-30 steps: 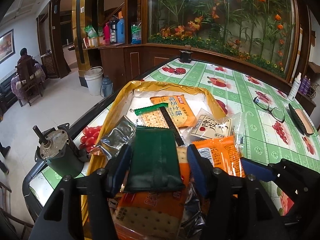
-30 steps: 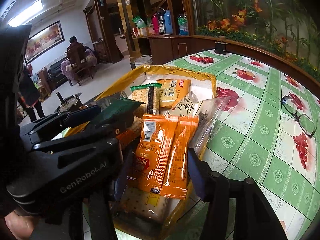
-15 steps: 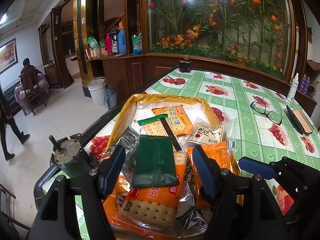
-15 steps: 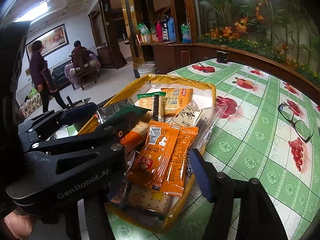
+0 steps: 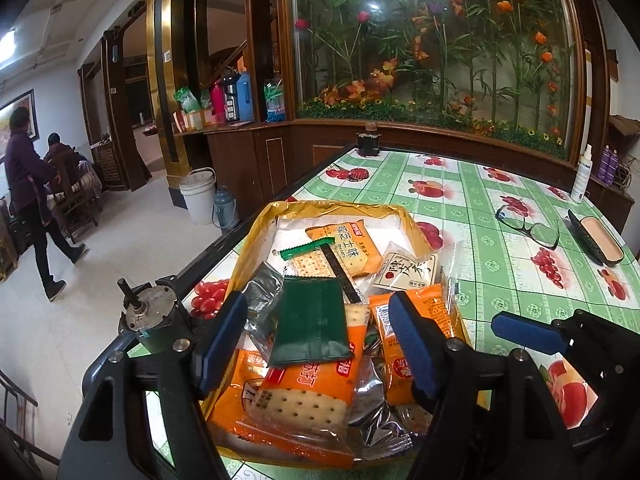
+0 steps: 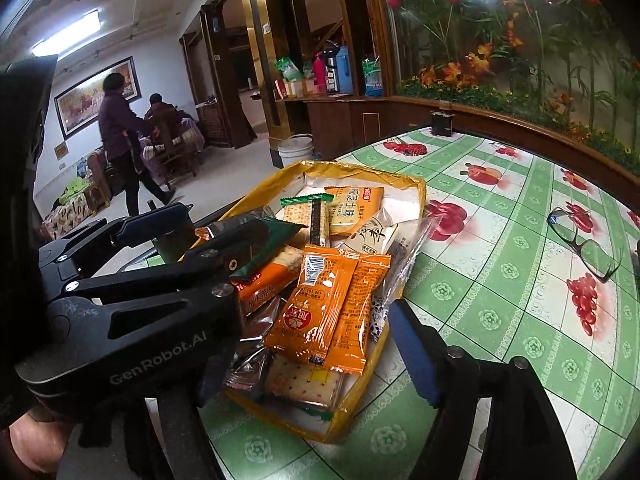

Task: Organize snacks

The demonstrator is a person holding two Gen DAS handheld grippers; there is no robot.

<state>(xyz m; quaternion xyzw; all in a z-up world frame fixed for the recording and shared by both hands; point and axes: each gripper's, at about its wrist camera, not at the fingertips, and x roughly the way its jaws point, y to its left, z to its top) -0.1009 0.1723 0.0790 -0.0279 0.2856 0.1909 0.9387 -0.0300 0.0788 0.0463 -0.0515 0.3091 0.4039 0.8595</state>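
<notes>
Left wrist view shows the snacks (image 5: 320, 320) piled in a yellow tray (image 5: 256, 236) on the desk (image 5: 472, 208) with its green and white cloth. A dark green packet (image 5: 310, 326) lies on top of an orange cracker pack (image 5: 304, 396). Two orange packs (image 6: 328, 312) lie side by side to the right of it. At the far end of the tray sit another orange pack (image 5: 344, 250) and a white pack (image 5: 408, 272).

The left tool (image 5: 320, 344) hangs over the near end of the tray. Its jaws have just been opening and now stand wide, one on each side of the green packet, not pressing on it. The right tool (image 6: 320, 348) is just beside it, over the two orange packs. Its jaws have just been opening too, and nothing is pinched between them.

Glasses (image 5: 528, 226) and a glasses case (image 5: 596, 236) lie on the desk to the right, well apart from the tray. Far off on the left, a person (image 5: 28, 208) walks across the floor.
</notes>
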